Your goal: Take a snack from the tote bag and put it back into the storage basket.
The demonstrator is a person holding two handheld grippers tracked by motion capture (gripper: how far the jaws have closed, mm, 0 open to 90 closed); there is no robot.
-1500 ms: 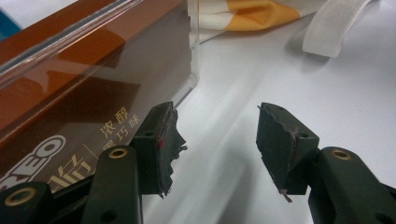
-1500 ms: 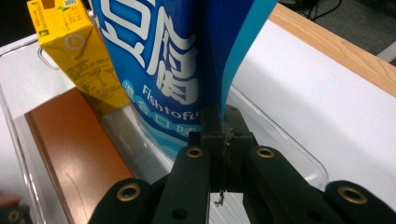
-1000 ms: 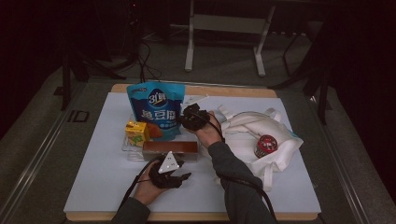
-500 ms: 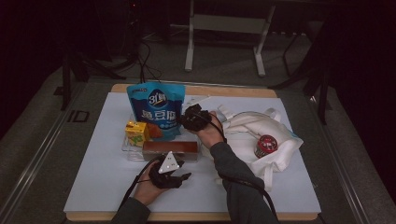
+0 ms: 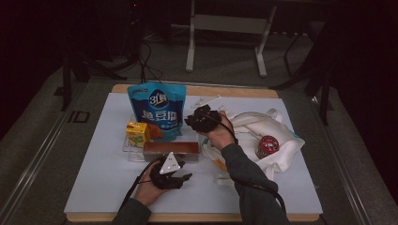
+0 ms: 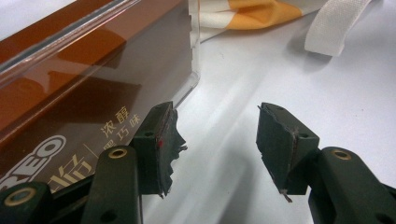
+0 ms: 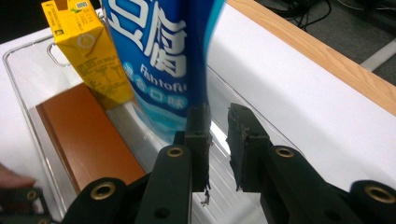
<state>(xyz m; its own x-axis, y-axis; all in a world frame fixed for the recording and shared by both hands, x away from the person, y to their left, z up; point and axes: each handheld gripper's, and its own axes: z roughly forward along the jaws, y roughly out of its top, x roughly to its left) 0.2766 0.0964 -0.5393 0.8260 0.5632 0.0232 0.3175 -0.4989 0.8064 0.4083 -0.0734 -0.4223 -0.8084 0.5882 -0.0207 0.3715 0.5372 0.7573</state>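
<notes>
The surface (image 5: 108,187) is lying under a white sheet, its wooden edge (image 5: 225,91) showing along the far side. Grey carpeted floor (image 5: 42,140) is surrounding it, fading into darkness beyond. A pale metal stand (image 5: 225,23) is standing behind on two legs, black cables (image 5: 148,63) are trailing over the floor, and a dark frame leg (image 5: 324,89) is rising at the right.

place: recording lab or studio | evidence: white-covered table (image 5: 94,187) with wooden edge standing alone on grey carpet (image 5: 42,140) | metal stand legs (image 5: 190,51) behind | cables (image 5: 145,61) on floor | dark, unlit surroundings
</notes>
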